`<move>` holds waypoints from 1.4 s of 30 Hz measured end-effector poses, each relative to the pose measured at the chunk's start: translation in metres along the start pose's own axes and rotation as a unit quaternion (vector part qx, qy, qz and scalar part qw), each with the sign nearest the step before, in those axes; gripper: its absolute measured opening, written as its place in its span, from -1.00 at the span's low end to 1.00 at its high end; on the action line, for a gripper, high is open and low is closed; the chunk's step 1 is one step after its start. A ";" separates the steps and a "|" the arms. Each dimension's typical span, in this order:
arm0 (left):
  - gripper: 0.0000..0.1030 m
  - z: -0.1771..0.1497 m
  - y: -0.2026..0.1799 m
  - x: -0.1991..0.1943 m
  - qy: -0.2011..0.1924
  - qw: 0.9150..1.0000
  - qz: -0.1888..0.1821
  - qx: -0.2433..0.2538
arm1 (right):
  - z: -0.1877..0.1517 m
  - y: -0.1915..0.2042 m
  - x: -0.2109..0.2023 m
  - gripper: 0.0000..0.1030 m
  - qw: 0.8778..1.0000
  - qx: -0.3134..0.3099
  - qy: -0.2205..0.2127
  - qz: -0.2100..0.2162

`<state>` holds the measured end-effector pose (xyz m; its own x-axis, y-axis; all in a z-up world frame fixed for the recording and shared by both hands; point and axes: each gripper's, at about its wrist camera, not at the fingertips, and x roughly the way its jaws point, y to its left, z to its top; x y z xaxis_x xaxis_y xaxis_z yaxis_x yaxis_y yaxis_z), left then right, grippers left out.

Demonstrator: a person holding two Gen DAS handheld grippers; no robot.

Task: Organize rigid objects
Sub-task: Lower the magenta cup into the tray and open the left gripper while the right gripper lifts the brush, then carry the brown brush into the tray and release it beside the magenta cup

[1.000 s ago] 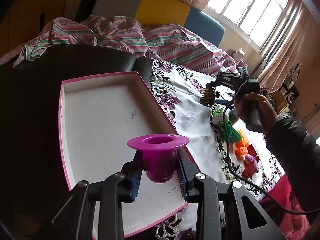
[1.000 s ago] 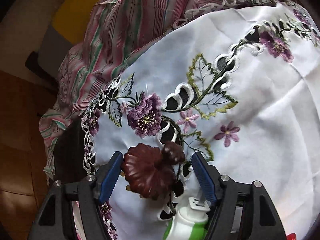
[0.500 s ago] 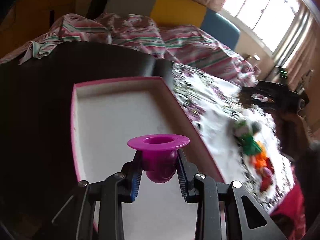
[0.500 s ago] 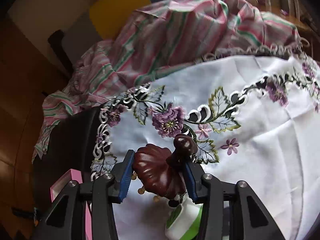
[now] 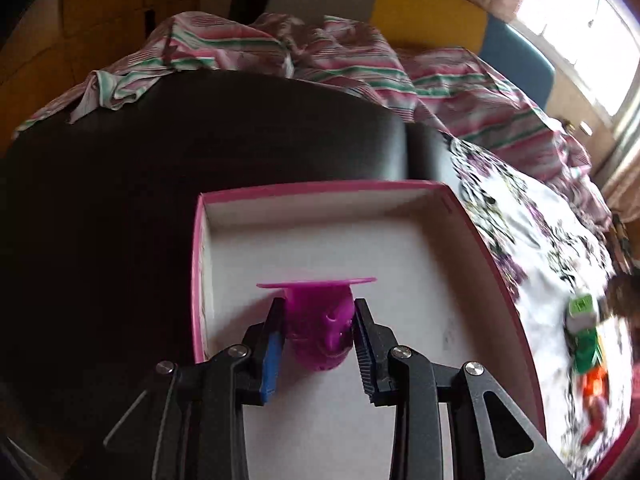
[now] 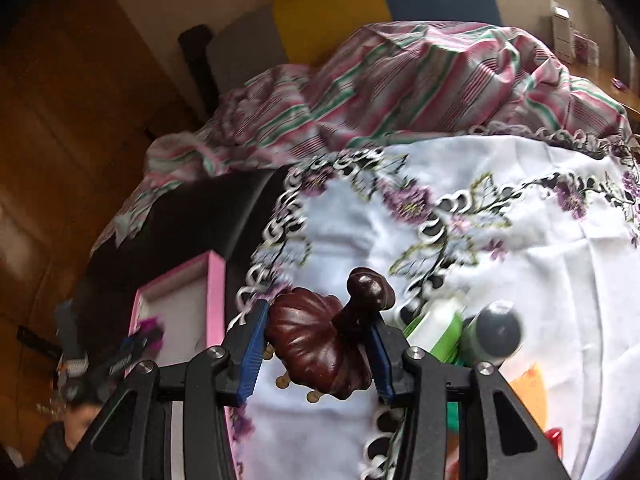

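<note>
Both wrist views steep-down (close), sharing pink box.

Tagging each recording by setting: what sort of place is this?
Probably a home living room: an embroidered tablecloth, a striped sheet draped over furniture, cushioned seat backs and a window.

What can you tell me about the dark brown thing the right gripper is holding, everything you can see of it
The dark brown piece looks like glossy carved wood or resin: a ribbed, pumpkin-like lobed body with a short stem ending in a rounded knob up and to the right. A few small pale pegs stick out beneath it. It is clamped by the right gripper, the blue pads pressing its left side and the stem area, tilted, lifted above the white embroidered cloth. Nothing else touches it.
</note>
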<state>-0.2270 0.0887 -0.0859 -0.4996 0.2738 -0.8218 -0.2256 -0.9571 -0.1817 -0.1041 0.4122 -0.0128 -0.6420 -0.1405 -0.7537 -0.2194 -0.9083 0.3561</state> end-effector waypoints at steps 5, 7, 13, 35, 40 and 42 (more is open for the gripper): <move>0.04 0.002 0.004 -0.010 -0.024 0.999 0.023 -0.004 | -0.020 0.013 0.003 -0.12 1.000 -0.010 0.009 0.011; 0.08 -0.002 0.004 -0.019 -0.030 0.999 0.028 0.002 | -0.027 0.017 0.006 -0.12 1.000 -0.015 0.015 0.013; 0.13 -0.025 0.004 -0.063 -0.056 0.998 0.026 0.005 | -0.044 0.026 0.012 -0.12 0.999 -0.023 0.029 0.015; 0.26 -0.088 -0.001 -0.146 -0.093 0.996 0.013 0.010 | -0.078 0.133 0.031 -0.12 0.984 -0.083 0.065 0.141; 0.27 -0.093 0.007 -0.151 -0.093 0.996 0.014 0.005 | -0.084 0.152 0.042 -0.12 0.981 -0.093 0.081 0.152; 0.27 -0.094 0.010 -0.152 -0.093 0.996 0.013 0.001 | -0.087 0.158 0.047 -0.12 0.979 -0.097 0.089 0.154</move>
<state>-0.0744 0.0287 -0.0136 -0.6515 0.2610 -0.7124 -0.2117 -0.9642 -0.1596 -0.1047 0.2278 -0.0397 -0.5144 -0.4705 -0.7170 0.1192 -0.8672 0.4835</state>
